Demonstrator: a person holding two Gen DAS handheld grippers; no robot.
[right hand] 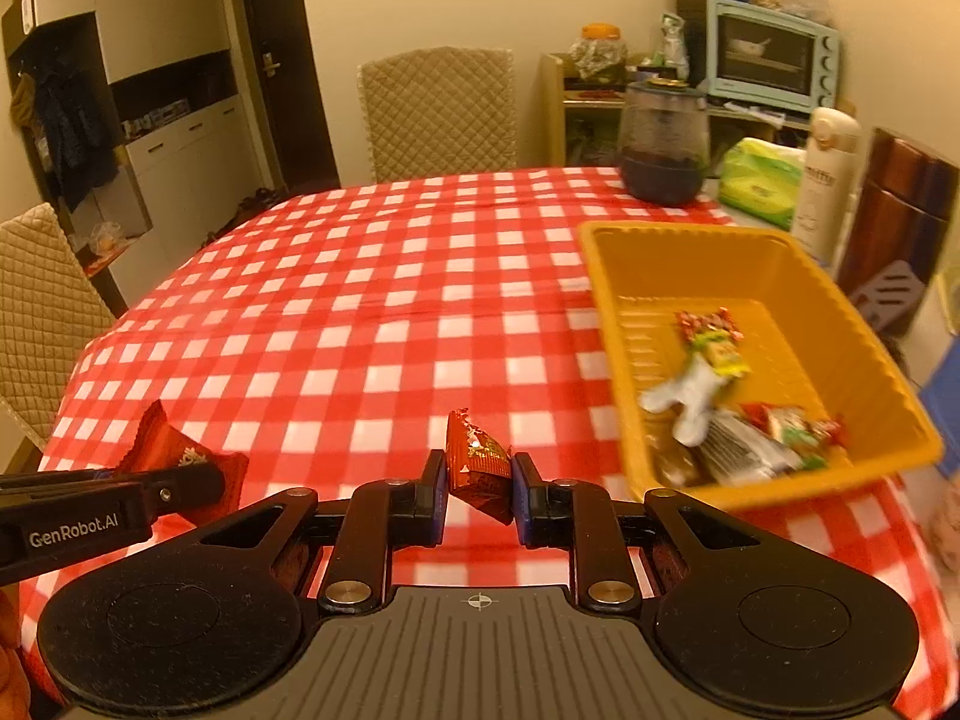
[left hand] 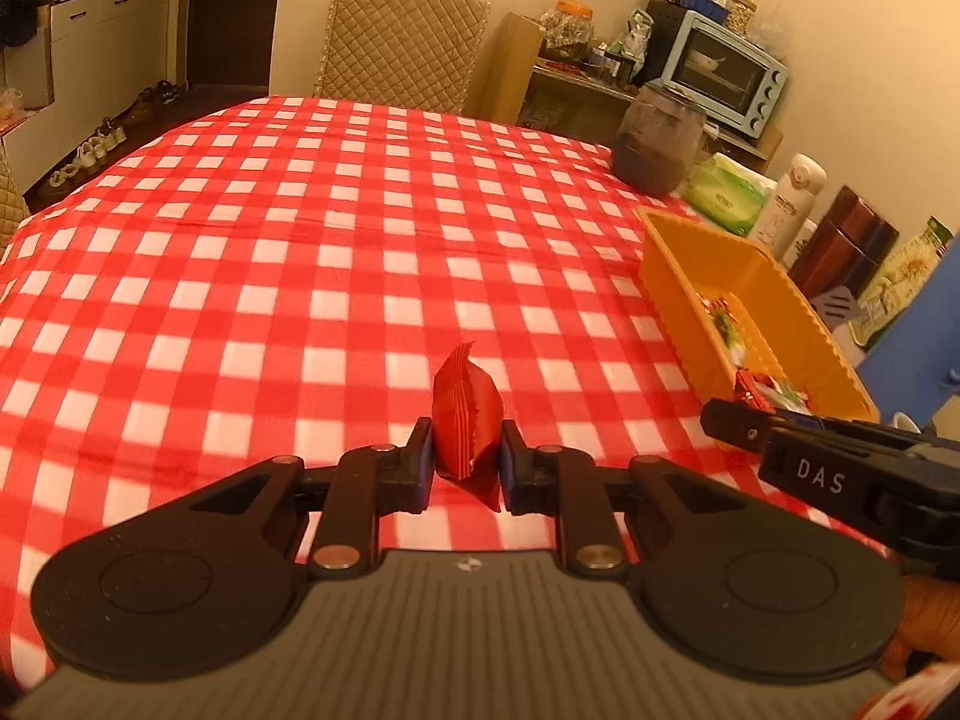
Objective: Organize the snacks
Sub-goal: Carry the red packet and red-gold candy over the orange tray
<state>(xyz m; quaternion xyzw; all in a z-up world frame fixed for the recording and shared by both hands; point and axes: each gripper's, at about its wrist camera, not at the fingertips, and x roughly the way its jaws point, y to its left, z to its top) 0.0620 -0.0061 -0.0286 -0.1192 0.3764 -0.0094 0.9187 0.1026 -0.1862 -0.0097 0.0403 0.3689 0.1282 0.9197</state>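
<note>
My left gripper is shut on a red snack packet and holds it above the checked tablecloth. In the right wrist view that same red packet shows at the lower left, pinched by the left gripper's fingers. My right gripper is shut on a small brown and red candy. The orange tray lies to the right of both grippers and holds several wrapped snacks. In the left wrist view the orange tray is at the right, with the right gripper's fingers in front of its near end.
A table under a red and white checked cloth fills the view. Behind the tray stand a dark glass jar, a green tissue pack, a white bottle and a brown canister. Quilted chairs stand at the far side and left.
</note>
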